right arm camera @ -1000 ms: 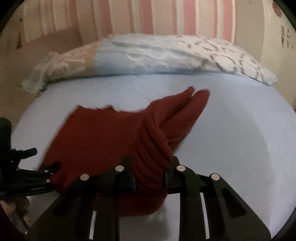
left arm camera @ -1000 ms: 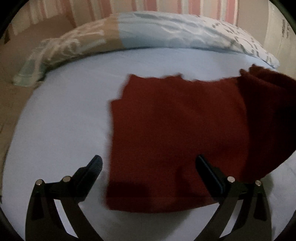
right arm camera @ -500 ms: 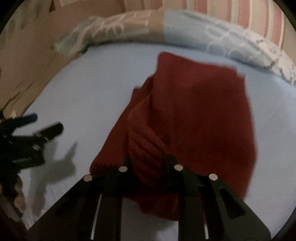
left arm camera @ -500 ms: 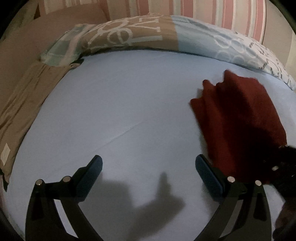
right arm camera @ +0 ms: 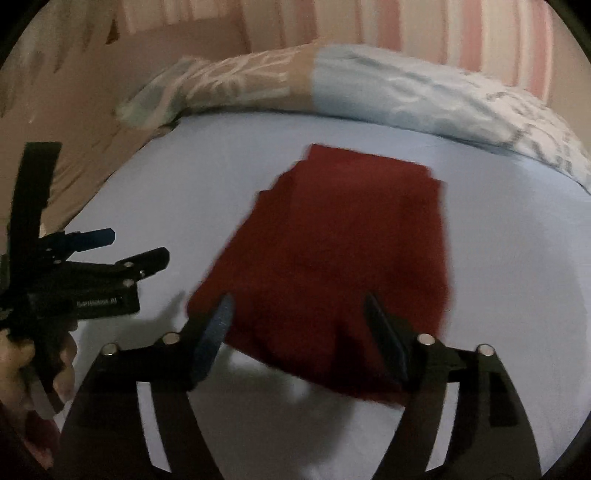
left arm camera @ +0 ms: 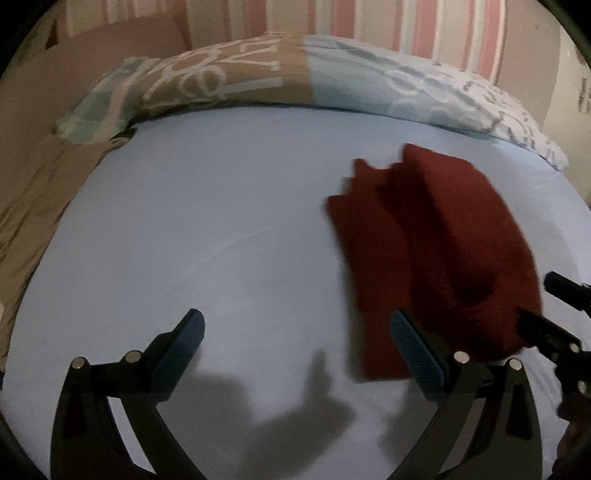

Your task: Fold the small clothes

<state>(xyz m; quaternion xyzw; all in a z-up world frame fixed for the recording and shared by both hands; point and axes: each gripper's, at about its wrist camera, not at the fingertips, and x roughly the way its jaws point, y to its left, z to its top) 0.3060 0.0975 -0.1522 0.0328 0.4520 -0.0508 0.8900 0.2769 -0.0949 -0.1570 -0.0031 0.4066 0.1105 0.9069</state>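
A dark red knitted garment [right arm camera: 343, 258] lies folded into a rough rectangle on the light blue bed sheet [right arm camera: 517, 277]. It also shows in the left wrist view [left arm camera: 436, 251], at the right. My right gripper [right arm camera: 299, 314] is open, its fingers spread just above the garment's near edge, holding nothing. My left gripper [left arm camera: 295, 325] is open and empty over bare sheet, to the left of the garment. It also shows at the left edge of the right wrist view [right arm camera: 122, 247].
A long patterned pillow [left arm camera: 314, 81] in tan, light blue and white lies across the far side of the bed. A tan cover [left arm camera: 33, 192] lies at the left. A pink striped wall [left arm camera: 369, 22] stands behind.
My right gripper was shut on a bunched fold of the garment; it has let go and opened, and the garment now lies flat. My left gripper swung left off the garment.
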